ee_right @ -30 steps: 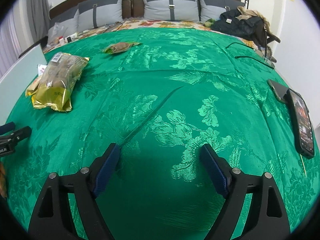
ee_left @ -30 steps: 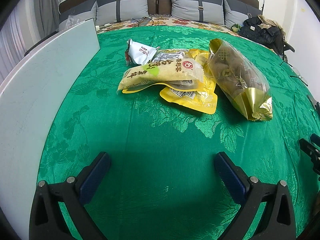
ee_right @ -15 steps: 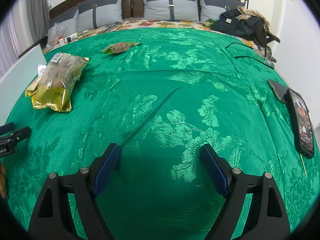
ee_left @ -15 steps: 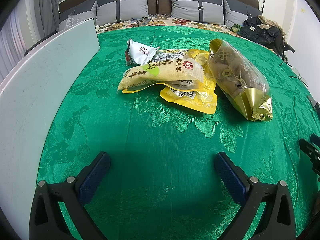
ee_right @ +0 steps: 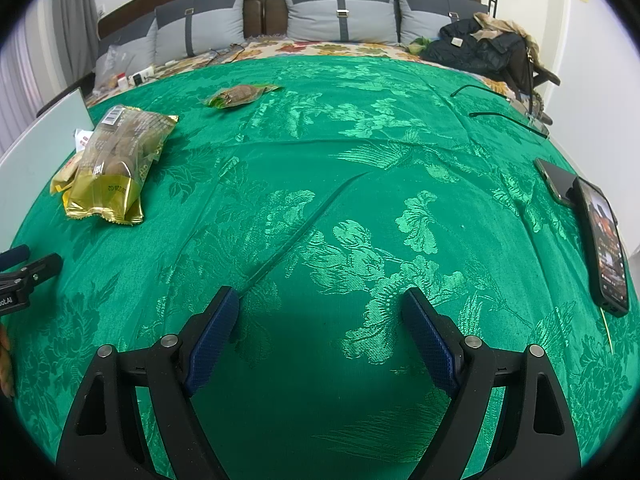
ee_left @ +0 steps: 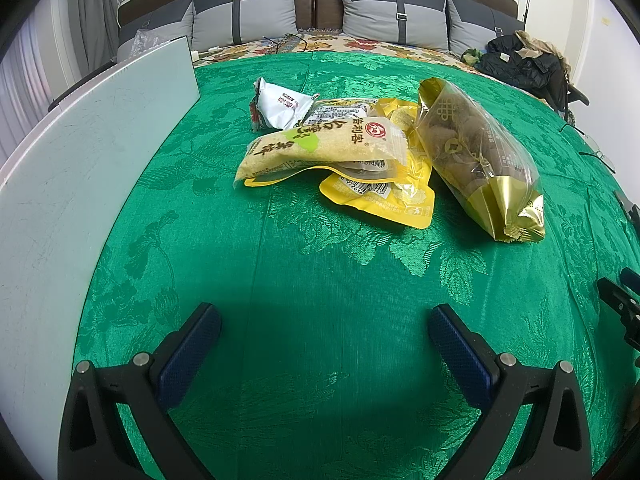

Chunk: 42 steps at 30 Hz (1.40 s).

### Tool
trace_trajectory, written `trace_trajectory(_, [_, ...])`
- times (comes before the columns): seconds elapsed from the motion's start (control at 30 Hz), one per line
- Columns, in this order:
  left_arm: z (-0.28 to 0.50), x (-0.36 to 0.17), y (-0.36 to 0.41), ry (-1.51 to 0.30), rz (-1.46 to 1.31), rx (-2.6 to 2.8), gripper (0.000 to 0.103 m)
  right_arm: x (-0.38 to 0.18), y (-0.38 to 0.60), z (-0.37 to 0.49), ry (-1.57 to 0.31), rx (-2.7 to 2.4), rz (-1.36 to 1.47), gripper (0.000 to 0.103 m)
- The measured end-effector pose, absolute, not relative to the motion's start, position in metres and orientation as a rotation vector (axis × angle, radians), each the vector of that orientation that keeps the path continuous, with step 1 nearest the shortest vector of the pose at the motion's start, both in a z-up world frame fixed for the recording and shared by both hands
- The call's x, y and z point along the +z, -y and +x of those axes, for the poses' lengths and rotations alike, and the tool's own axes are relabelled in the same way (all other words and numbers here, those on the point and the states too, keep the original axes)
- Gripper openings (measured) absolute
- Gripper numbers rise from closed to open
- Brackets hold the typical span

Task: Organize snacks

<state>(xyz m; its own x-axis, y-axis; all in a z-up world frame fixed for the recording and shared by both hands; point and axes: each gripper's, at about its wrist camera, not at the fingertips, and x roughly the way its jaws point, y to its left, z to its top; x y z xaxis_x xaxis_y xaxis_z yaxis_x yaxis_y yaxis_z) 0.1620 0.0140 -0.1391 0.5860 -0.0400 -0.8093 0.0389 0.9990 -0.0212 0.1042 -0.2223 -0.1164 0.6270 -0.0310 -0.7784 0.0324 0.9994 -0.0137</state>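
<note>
In the left wrist view, the left gripper (ee_left: 324,320) is hovering with jaws wide apart and empty over the green patterned bedspread (ee_left: 320,280). Four snack packs are lying in the upper centre: a small white wrapper (ee_left: 280,104), a beige rice-snack pouch (ee_left: 320,148) overlapping a flat yellow pouch (ee_left: 384,196), and a long clear-and-gold bag (ee_left: 476,156) beside them.

In the right wrist view, the right gripper (ee_right: 320,308) is also hanging open, holding nothing. The gold bag (ee_right: 116,160) is lying at the left, and one small green-brown packet (ee_right: 240,96) is alone at the upper centre. Two dark phones (ee_right: 600,232) are resting at the right edge.
</note>
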Motion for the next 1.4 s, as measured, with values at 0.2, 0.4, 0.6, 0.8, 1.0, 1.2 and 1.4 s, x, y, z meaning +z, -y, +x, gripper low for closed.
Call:
trace_trajectory(0.2, [0.162, -0.139, -0.014, -0.944, -0.001, -0.046, 0.103, -0.082, 0.221, 0.107, -0.875, 0.069, 0.259, 0.086])
trace_trajectory(0.4, [0.162, -0.139, -0.014, -0.944, -0.001, -0.046, 0.103, -0.050, 0.155, 0.168, -0.941, 0.255, 0.319, 0.085])
trace_trajectory(0.6, [0.162, -0.139, -0.014, -0.944, -0.002, -0.047, 0.103, -0.068, 0.108, 0.211, -1.043, 0.240, 0.193, 0.085])
trace_trajectory(0.8, [0.162, -0.139, -0.014, -0.944, -0.001, -0.047, 0.103, -0.089, 0.095, 0.217, -1.117, 0.238, 0.147, 0.086])
trace_trajectory(1.0, [0.162, -0.139, -0.015, -0.944, -0.002, -0.047, 0.103, -0.104, 0.089, 0.220, -1.162, 0.257, 0.088, 0.082])
trace_trajectory(1.2, [0.162, -0.139, -0.015, -0.944, -0.002, -0.047, 0.103, -0.090, 0.102, 0.201, -1.101, 0.283, 0.066, 0.069])
trace_trajectory(1.4, [0.162, -0.139, -0.015, -0.945, -0.001, -0.047, 0.103, -0.055, 0.135, 0.164, -0.977, 0.274, 0.028, 0.069])
